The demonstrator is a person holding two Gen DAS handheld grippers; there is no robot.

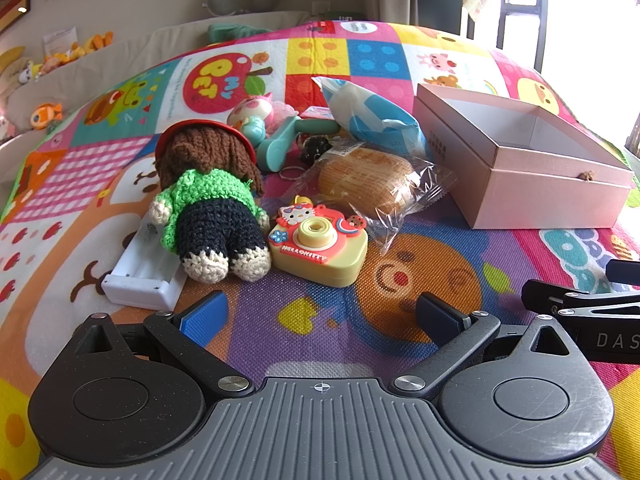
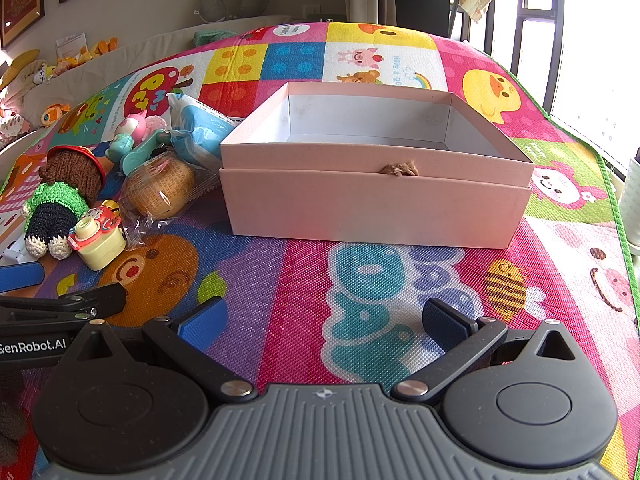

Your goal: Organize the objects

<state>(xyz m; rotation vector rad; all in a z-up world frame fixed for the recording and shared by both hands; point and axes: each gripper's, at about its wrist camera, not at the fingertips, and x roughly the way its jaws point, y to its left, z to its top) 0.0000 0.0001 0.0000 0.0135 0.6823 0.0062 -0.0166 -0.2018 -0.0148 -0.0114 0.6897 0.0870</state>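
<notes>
A pile of small things lies on the colourful play mat (image 1: 328, 320): a crochet doll (image 1: 212, 200) face down, a yellow toy camera (image 1: 318, 246), a wrapped bun (image 1: 366, 178), a blue-white packet (image 1: 372, 114), a teal toy (image 1: 276, 144) and a white plastic tray (image 1: 140, 272). An open pink box (image 2: 376, 184) stands to their right with nothing seen inside. My left gripper (image 1: 320, 318) hovers open just short of the camera. Facing the box's front wall, my right gripper (image 2: 324, 326) is open too, holding nothing.
The right gripper's frame (image 1: 592, 312) shows at the left wrist view's right edge. A sofa with plush toys (image 1: 52, 60) lies beyond the mat at the back left. Windows (image 2: 580, 40) stand at the right. Bare mat lies in front of the box.
</notes>
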